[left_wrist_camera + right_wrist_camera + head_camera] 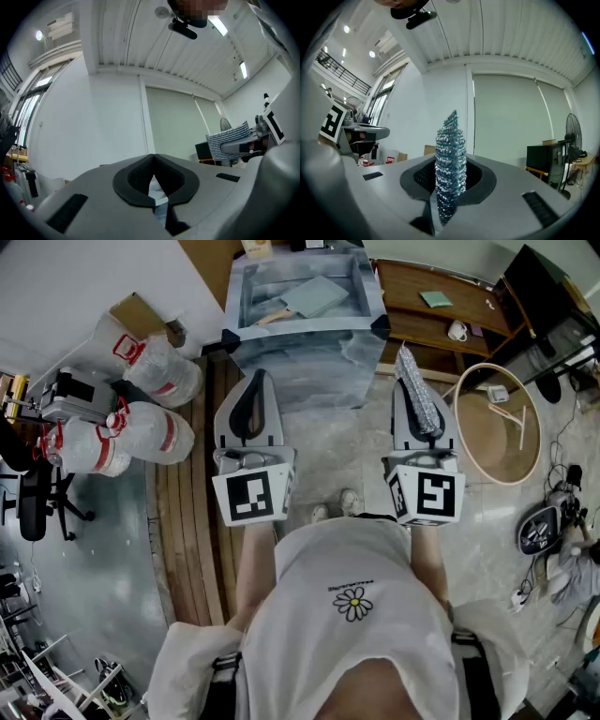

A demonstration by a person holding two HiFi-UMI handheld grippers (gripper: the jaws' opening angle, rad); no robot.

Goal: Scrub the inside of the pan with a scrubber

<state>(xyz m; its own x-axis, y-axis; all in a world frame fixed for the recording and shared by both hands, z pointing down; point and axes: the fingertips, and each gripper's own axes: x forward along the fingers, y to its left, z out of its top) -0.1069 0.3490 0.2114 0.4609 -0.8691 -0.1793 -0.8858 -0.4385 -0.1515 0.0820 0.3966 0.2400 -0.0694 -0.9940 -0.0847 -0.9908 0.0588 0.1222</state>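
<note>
My right gripper (409, 382) is shut on a silvery mesh scrubber (419, 401), which stands up between its jaws (450, 159) in the right gripper view. My left gripper (252, 381) is shut with nothing in it; its dark pads (136, 176) meet at the tip. Both grippers are held level, side by side in front of the person's chest. Ahead of them stands a table with a foil-covered tray (246, 298). In the tray lies a flat grey-green thing (316, 294) with a pale wooden handle (272, 317); I cannot tell whether it is the pan.
Large water bottles (161, 371) lie on the floor to the left, beside a wooden strip (192, 521). A round wooden top (497, 427) leans at the right, with a wooden desk (441, 301) behind it. Cables and gear (548, 521) lie at the far right.
</note>
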